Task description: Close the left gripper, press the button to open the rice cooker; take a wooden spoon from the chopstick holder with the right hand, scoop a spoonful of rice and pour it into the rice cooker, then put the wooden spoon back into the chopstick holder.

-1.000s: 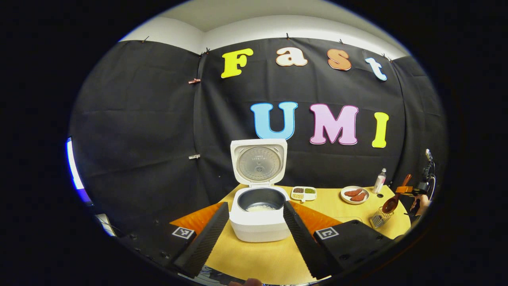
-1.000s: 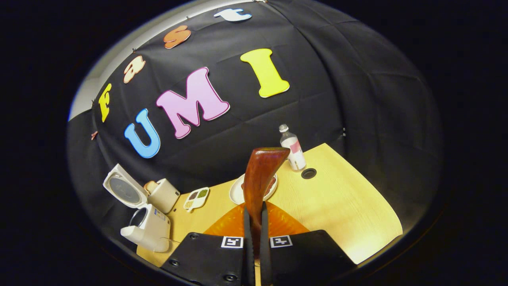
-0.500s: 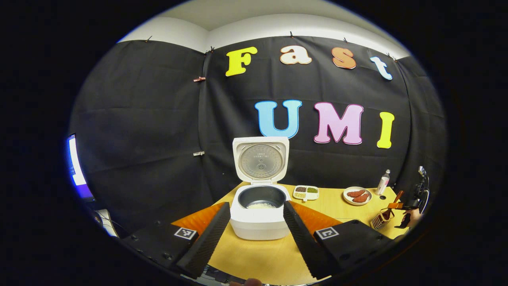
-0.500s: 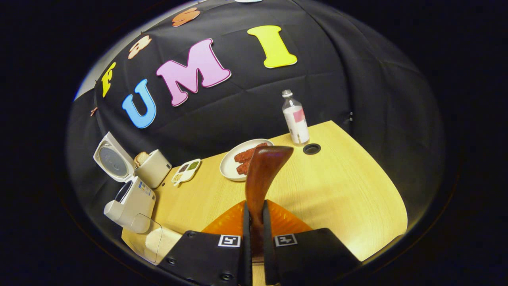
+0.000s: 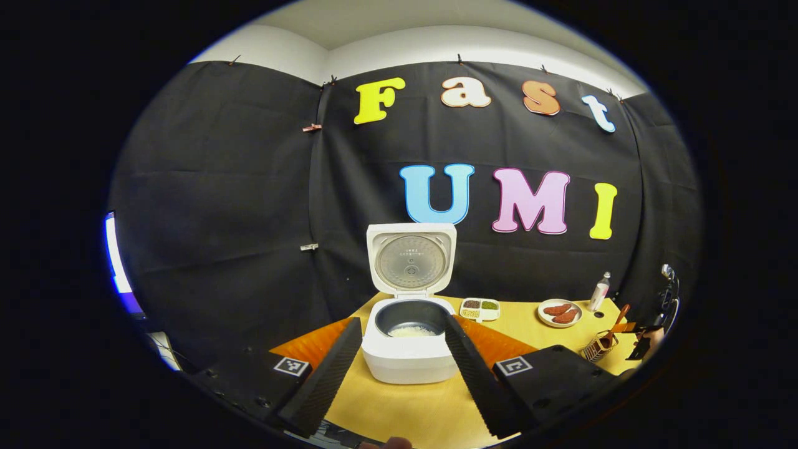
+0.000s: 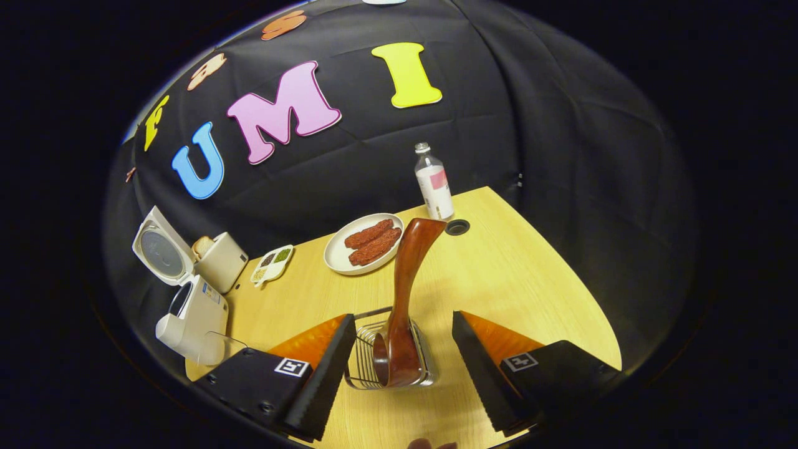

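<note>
Right claw (image 6: 399, 374) apart around wooden spoon (image 6: 405, 299), bowl half-hidden in wire chopstick holder (image 6: 365, 362); left claw (image 5: 399, 368) apart.

Each of the left tongs (image 5: 399, 365) and the right tongs (image 6: 402, 368) has two long, wedge-shaped fingers with a finely ribbed inner face. Behind every finger sits a dark, flat block with a small square black-and-white marker on top and round screws near the edge. An orange ribbed part shows between block and finger.
</note>
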A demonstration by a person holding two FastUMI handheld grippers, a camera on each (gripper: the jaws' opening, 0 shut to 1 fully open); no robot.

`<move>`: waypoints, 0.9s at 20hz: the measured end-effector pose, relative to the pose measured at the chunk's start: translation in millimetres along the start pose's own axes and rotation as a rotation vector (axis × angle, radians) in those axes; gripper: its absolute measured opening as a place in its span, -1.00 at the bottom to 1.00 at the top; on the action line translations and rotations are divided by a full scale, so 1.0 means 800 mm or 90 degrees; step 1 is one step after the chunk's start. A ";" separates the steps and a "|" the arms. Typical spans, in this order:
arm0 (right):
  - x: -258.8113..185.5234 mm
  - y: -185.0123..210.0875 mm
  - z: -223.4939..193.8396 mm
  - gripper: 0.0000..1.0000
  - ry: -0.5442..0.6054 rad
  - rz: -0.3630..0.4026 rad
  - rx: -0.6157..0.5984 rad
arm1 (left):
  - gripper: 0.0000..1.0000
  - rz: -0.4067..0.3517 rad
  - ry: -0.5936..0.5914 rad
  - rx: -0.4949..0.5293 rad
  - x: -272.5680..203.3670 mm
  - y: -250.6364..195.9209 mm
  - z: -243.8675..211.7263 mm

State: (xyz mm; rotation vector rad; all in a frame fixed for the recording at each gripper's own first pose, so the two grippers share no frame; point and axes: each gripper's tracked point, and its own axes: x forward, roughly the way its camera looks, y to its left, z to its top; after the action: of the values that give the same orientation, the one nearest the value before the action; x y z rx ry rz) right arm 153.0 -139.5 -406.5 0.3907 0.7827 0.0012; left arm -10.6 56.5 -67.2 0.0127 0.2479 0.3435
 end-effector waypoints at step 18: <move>-0.260 0.200 0.162 0.94 -0.291 0.007 -0.135 | 0.86 -0.139 -0.064 -0.004 0.065 0.018 0.045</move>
State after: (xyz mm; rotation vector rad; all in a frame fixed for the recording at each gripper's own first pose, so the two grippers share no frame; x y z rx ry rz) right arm 116.5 -65.8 -125.6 0.1812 0.3246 0.0054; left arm 40.5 88.5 -44.1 -0.0033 0.1470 0.1261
